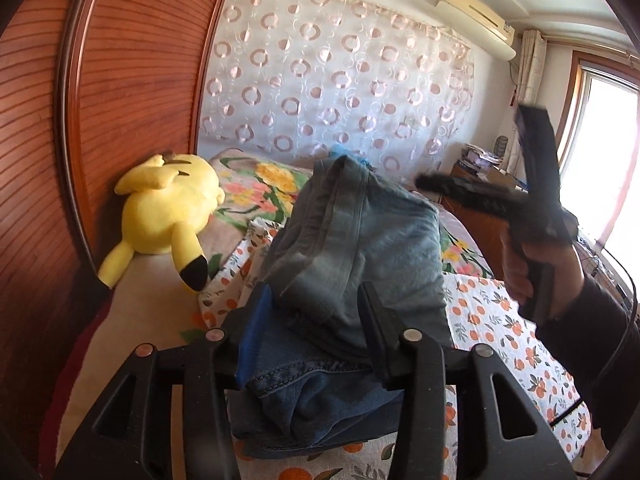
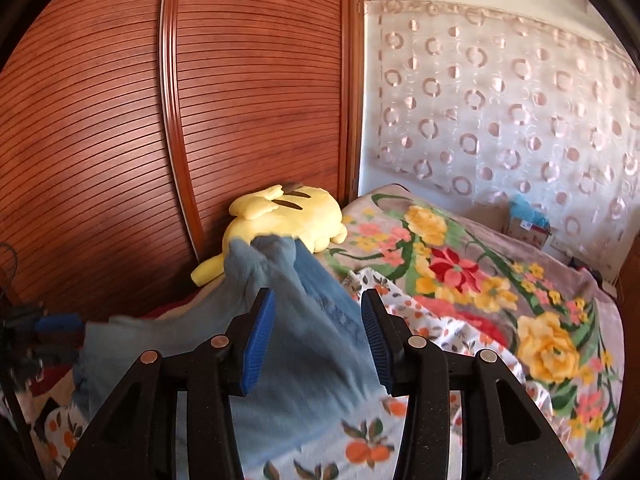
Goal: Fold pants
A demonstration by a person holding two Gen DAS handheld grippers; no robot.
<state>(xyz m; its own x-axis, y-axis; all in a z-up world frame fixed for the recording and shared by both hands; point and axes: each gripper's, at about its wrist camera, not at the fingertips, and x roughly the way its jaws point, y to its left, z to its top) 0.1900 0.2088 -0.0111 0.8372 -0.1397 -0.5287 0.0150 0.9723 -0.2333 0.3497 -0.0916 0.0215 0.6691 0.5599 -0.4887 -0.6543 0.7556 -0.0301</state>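
Blue denim pants (image 1: 352,240) are bunched between the fingers of my left gripper (image 1: 316,328), which is shut on them and holds them above the bed. In the right wrist view the pants (image 2: 316,328) hang in a blurred sheet in front of my right gripper (image 2: 316,336). Its blue pads (image 2: 260,340) stand wide apart, and the cloth looks to lie beyond them, not pinched. The right gripper also shows in the left wrist view (image 1: 536,184), raised at the right in a hand, blurred.
A yellow plush toy (image 1: 168,208) lies by the wooden wardrobe doors (image 1: 120,100) on the left. The bed carries an orange-print sheet (image 1: 504,328) and a floral blanket (image 2: 480,272). A patterned curtain (image 1: 340,80) hangs behind; a desk (image 1: 480,184) stands at the right.
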